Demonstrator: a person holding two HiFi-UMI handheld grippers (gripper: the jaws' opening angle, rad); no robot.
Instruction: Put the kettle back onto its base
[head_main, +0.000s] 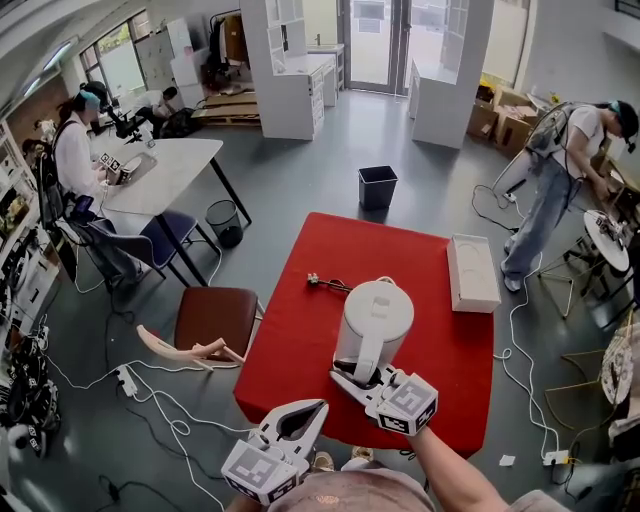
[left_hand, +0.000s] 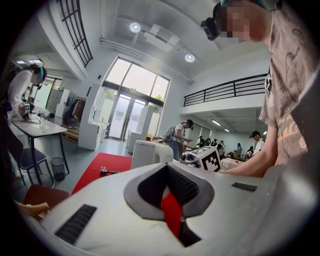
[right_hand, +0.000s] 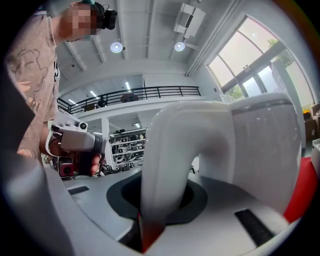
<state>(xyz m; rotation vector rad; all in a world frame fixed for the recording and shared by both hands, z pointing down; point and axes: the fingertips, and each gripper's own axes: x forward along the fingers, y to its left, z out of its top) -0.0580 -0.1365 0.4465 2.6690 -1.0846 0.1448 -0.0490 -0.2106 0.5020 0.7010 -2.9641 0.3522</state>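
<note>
The white kettle (head_main: 372, 320) stands upright near the front of the red table (head_main: 300, 340). My right gripper (head_main: 355, 375) is shut on its handle (right_hand: 170, 165), which runs down between the jaws in the right gripper view. The kettle's foot hides whatever is under it, so I cannot make out the base. A plug with its cord (head_main: 325, 283) lies just behind the kettle on the left. My left gripper (head_main: 318, 408) hangs by the table's front edge, left of the kettle, shut and empty. From the left gripper view the kettle (left_hand: 147, 154) is ahead, beside the right gripper (left_hand: 205, 157).
A flat white box (head_main: 472, 272) lies at the table's right edge. A brown chair (head_main: 215, 315) stands left of the table, with cables and a power strip (head_main: 127, 380) on the floor. A black bin (head_main: 377, 186) is beyond the table. People work at the sides.
</note>
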